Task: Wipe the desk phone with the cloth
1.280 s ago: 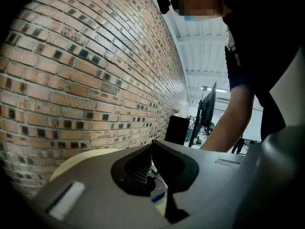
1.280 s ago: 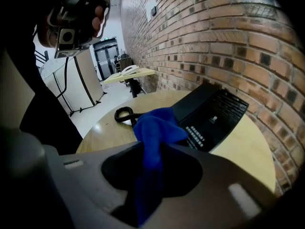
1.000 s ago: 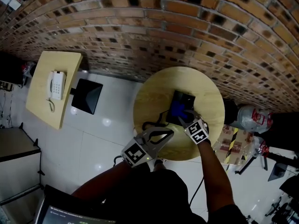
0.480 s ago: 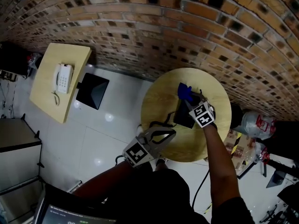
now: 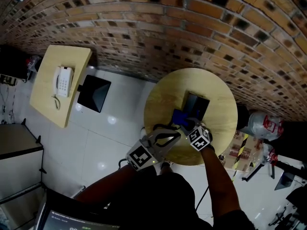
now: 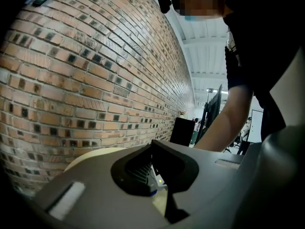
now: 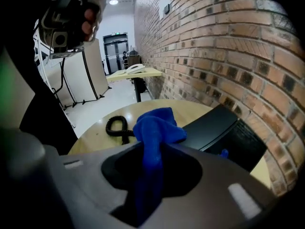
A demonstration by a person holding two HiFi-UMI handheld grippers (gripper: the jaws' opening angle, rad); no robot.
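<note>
– Round table set against the brick wall. The black desk phone lies near the table's far right edge. The right gripper is clamped on the blue cloth, which sits at the phone's near left end, toward the table's middle. The left gripper is at the near edge, jaws together with nothing between them.

– Risks from here?

– Three, all judgement.
(1) Only a narrow bunch of cloth is pinched and the rest flops forward in a loose wad. Drag across the phone could pull it out of the jaws.
(2) Nothing steadies the phone, since the left gripper is off it. A firm stroke could push it toward the far edge or against the wall.
(3) The coiled cord lies loose on the near left part of the table. A sweep that way could snag it and tug on the phone.

– What can't you confirm?

– Whether the cloth actually touches the phone; it is too small in the head view. In the right gripper view the wad hangs in front of the phone, and contact is unclear. I can't separate handset from keypad: the phone reads as a dark slab with a darker panel. Its near end is cut off by the gripper body. The left gripper view faces the wall and shows only a sliver of table, no phone. Where the cord ends is hidden under the grippers.
</note>
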